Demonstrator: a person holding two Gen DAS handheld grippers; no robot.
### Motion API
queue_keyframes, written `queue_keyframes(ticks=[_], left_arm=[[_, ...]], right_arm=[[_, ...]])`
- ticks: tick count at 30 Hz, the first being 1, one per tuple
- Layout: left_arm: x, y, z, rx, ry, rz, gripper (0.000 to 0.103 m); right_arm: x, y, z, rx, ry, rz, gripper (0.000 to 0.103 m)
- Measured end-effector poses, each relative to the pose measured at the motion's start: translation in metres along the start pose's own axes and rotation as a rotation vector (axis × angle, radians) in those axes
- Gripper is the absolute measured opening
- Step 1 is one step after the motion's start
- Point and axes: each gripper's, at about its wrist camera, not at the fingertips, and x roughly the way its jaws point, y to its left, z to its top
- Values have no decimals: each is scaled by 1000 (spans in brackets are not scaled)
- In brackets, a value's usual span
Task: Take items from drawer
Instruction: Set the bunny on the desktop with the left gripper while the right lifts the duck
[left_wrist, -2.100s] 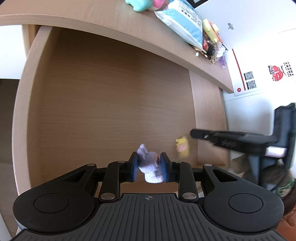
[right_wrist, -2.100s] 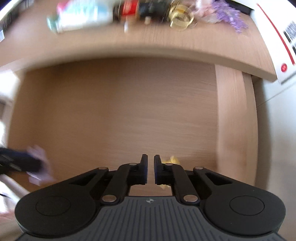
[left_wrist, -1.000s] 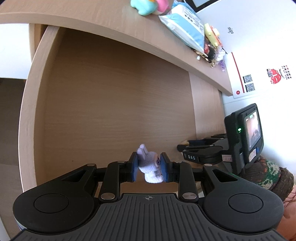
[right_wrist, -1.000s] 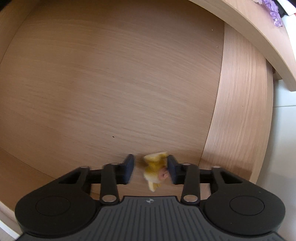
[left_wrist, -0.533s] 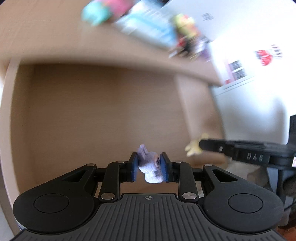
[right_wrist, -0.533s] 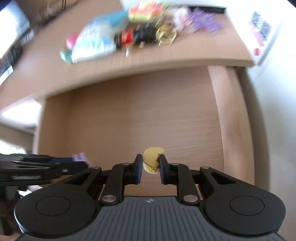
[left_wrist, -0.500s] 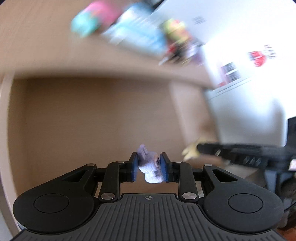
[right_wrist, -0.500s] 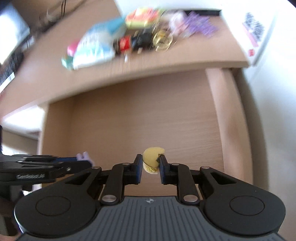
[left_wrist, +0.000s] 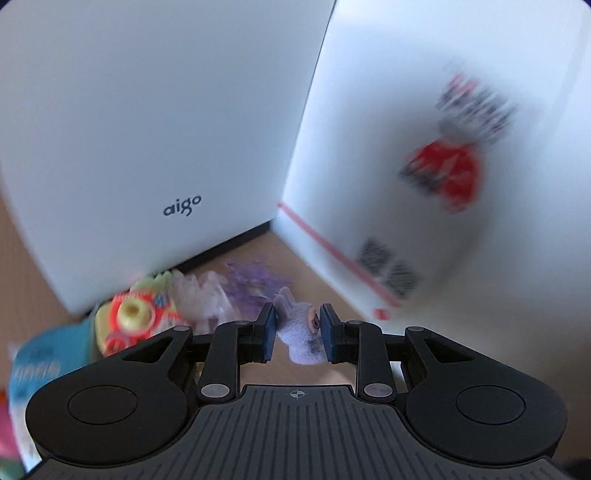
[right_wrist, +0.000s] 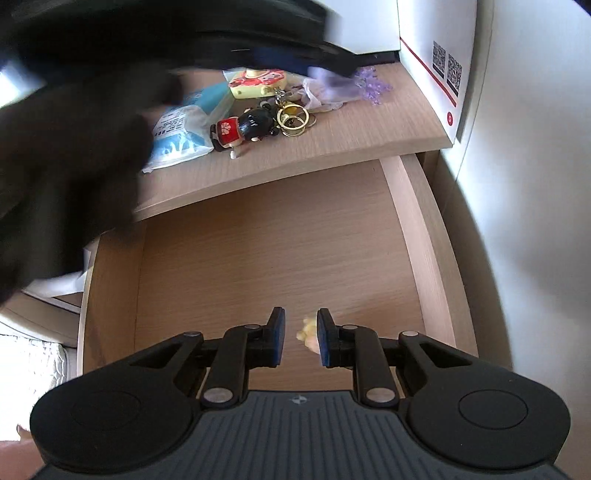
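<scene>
Between left hand-held gripper (left_wrist: 298, 333) pads: purple toy (left_wrist: 301, 334).

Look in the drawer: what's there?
Bare wooden drawer floor. One small yellow toy shows near its front, between the right gripper's jaws, which have just been closing. The back is hidden under the desktop and a dark blur.

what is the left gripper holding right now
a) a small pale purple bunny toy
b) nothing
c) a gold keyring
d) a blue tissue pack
a: in the left wrist view the left gripper has its blue pads pressed on either side of a small pale purple bunny toy, above the wooden top where the other trinkets lie.
</scene>
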Motion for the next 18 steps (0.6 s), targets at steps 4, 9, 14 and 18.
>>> queue_keyframes(ticks=[4,9,14,18], left_arm=[[24,-2,-7,26,24,57,33],[13,2,-4,-38,-4,25,32],[-36,15,-4,-128,-94,-20,32],[-75,29,-16,-221,-128,3,32]], right_arm=[[2,-7,-6,12,-6,1,18],[8,-29,-4,59,7,-22,18],[18,-38,4,44,45,-12,20],[39,-31,14,37,91,36,27]])
